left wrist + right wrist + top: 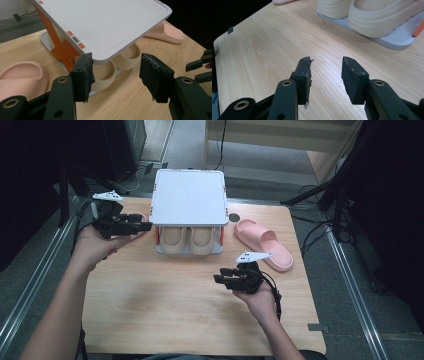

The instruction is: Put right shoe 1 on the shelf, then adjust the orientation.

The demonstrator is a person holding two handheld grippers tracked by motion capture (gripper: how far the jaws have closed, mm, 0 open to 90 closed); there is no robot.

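Holding both tongs wide, empty: left gripper (142, 222) beside shoe rack (188, 195), right gripper (220, 276) near; cream slippers (188, 239) sit tucked under lid; I eye pink slipper (262, 243) far right.

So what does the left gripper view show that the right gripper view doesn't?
Left gripper view: the white rack top, the pink slipper beyond it, and the right gripper farther off. Right gripper view: a small dark tag at the table's edge. Both: the beige shoes on the rack base, the wooden table, and open, empty jaws.
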